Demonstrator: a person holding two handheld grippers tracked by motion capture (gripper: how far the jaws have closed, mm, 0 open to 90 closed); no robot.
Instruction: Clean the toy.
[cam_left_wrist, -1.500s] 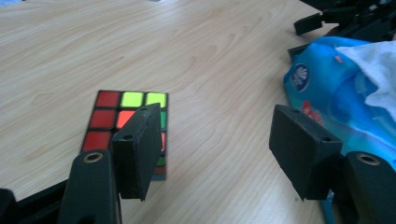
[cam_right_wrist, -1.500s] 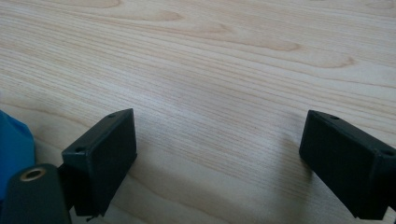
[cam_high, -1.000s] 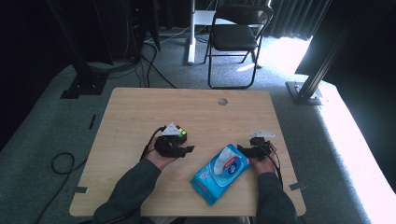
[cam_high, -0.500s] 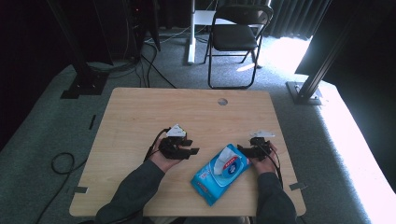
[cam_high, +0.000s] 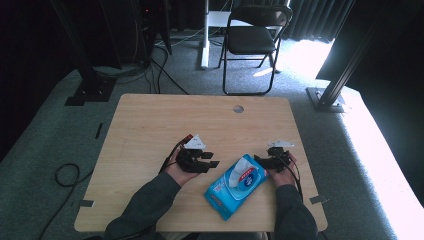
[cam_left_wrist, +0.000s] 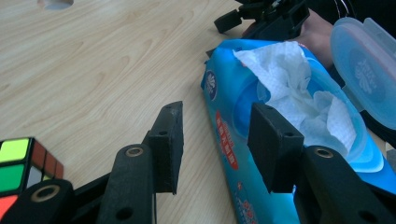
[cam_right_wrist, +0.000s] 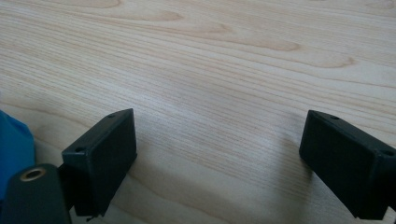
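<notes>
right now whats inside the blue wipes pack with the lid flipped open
A crumpled white wipe pokes up through the opening of the blue wipes pack, beside its open clear lid. The rest of the stack is hidden by the wrapper.

Both forearms reach in over the near edge. The left gripper (cam_high: 210, 160) sits low, jaws parted and pointing right toward the other hand. The right gripper (cam_high: 261, 161), jaws spread wide, points left, hand curled behind it.
</notes>
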